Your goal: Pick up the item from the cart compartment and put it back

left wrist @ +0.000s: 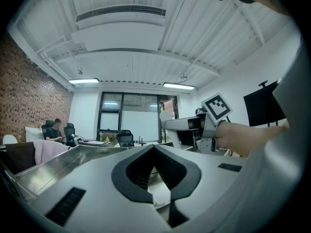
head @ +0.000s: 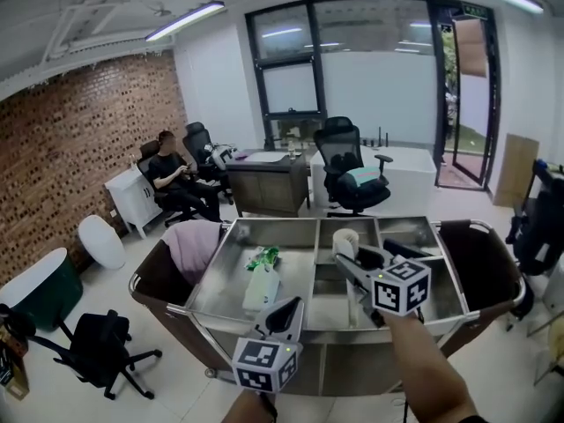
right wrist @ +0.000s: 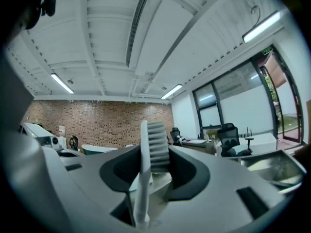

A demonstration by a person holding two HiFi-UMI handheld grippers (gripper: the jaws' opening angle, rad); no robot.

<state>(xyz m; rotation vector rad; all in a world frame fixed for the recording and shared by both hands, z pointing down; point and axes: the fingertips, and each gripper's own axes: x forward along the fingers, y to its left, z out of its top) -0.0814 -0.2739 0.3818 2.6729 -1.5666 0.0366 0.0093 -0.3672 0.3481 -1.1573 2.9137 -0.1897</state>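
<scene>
**entry: steel cart (head: 273,221), one moment, head view as the clock face**

- **white item** (head: 345,239): the task's thing. it is pinched in the right gripper (head: 349,256) and held up in the air, roughly over the cart's middle compartments, about 1 o'clock from the cart's centre. it touches no tray floor. in the right gripper view it stands upright between the dark pads as a thin white edge with a ribbed band. exact kind not told. judged: pick-up done, putting back still owed.
- **right gripper**: jaws clamped on the white item, one pad on each flat side, pointing level toward 11 o'clock. likely reason: a grip on the sides keeps the thin piece upright and clear of the dividers when it goes down.
- **left gripper** (head: 286,307): at 6 o'clock, by the cart's near rim. tips pressed together, nothing between them. judged: parked out of the working hand's way.
- **white pack** (head: 262,287) and **green packet** (head: 263,256): lying in the large compartment at 9 o'clock, untouched and well apart from the held item.
- **pink cloth** (head: 196,243): draped over the cart's end at 10 o'clock.
</scene>
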